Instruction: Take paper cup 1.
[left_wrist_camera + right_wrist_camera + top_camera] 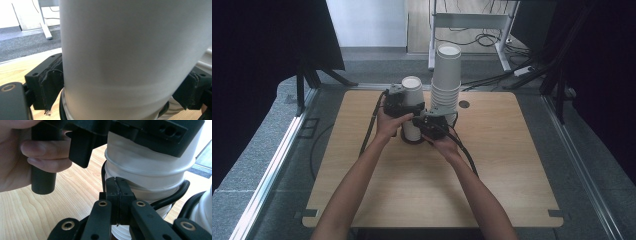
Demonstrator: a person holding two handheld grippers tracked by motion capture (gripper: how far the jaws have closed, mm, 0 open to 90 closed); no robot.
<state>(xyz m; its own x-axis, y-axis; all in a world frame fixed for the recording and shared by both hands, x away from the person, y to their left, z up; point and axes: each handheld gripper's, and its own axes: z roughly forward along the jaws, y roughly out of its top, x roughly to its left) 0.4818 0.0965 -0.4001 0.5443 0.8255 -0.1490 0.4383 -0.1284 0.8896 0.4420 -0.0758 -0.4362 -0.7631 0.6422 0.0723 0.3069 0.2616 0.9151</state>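
Two obstacles stand close together at the far middle of the counter point(492, 165): the short cup stack point(412, 107) and, just to its right, the tall cup stack point(446, 75). The gap between them is narrow and taken up by the left tongs point(404, 112) and right tongs point(432, 125) (with their trailing cables). The near half of the counter lies bare, as do its left and right flanks, so passage there is free. Beyond the far edge stands a desk frame point(472, 22).
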